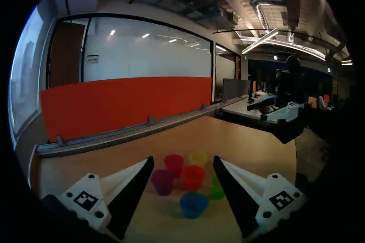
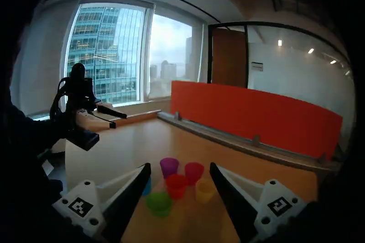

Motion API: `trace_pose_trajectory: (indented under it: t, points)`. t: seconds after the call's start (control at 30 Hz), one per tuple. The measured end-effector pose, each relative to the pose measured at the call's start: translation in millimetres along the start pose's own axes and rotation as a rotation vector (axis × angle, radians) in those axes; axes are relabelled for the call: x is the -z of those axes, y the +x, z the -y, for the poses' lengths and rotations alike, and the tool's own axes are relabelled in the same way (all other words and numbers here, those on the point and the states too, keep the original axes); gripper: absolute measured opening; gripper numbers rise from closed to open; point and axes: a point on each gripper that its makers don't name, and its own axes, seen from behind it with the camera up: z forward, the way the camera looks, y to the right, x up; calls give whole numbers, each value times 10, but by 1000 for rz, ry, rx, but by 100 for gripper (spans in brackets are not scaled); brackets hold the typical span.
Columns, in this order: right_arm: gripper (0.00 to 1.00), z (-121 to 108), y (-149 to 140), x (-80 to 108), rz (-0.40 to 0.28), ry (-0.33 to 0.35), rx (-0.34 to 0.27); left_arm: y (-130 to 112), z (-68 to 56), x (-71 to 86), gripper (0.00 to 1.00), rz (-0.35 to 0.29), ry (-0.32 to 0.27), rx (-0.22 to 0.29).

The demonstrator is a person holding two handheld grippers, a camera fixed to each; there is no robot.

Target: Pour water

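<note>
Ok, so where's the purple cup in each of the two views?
Left gripper view: the purple cup is low in the picture, on the left edge of the cup cluster, just left of the orange cup.
Right gripper view: the purple cup is at the back left of the cluster, behind the orange cup.
Shared landmark: the long red panel behind the cups.

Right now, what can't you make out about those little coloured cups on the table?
Water in the cups: both views, the insides are too dim and small to tell.
Blue cup: right gripper view, mostly hidden behind a jaw.
Green cup: left gripper view, partly hidden behind a jaw.
</note>
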Motion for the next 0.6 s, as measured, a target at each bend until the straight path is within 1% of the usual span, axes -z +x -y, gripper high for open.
trace_pose_trajectory:
  t: [0.33, 0.6]
  points:
    - [100, 52, -304, -10, 57, 23, 10, -292, -59, -52, 97, 44, -26, -27]
    - [100, 102, -521, -54, 99, 41, 16, -571, -122, -91, 97, 102, -49, -39]
